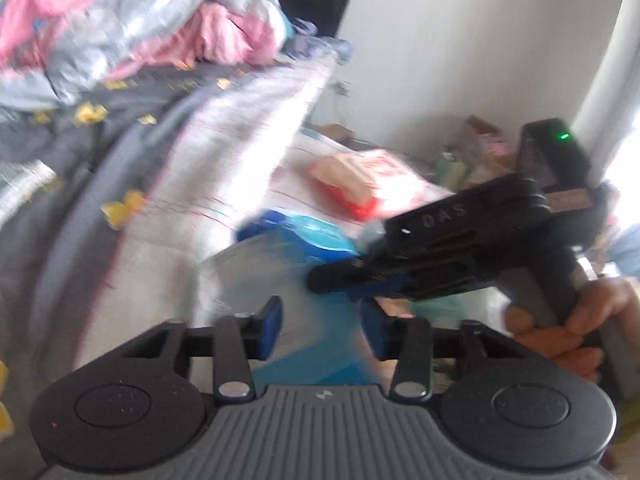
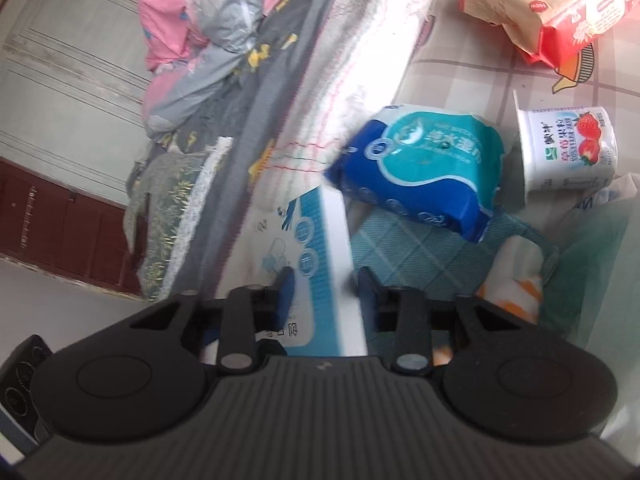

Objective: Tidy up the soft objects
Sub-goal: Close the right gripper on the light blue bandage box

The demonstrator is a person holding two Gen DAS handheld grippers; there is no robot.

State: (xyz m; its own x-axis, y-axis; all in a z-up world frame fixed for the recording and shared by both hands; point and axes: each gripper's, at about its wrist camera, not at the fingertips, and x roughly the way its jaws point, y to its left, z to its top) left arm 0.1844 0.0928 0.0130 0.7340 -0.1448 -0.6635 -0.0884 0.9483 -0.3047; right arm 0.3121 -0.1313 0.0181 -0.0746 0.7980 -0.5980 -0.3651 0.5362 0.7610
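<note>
A white and blue box (image 2: 320, 240) sits between the pads of my right gripper (image 2: 326, 292), which is shut on its edge. In the left wrist view the same box (image 1: 256, 276) is blurred, and its blue part fills the gap between the pads of my left gripper (image 1: 322, 330). My right gripper (image 1: 320, 280) comes in from the right, held by a person's hand (image 1: 580, 320). A blue and teal wipes pack (image 2: 420, 168) lies on a teal quilted cloth (image 2: 412, 256) just beyond the box. A red wipes pack (image 2: 560, 12) lies further off.
A strawberry yogurt cup (image 2: 568, 148) lies on its side on the checked tablecloth (image 2: 460, 60). A bed with a pink and grey quilt pile (image 1: 120, 20) runs along the left. A white and orange cloth (image 2: 516, 280) and a green bag (image 2: 592, 260) crowd the right.
</note>
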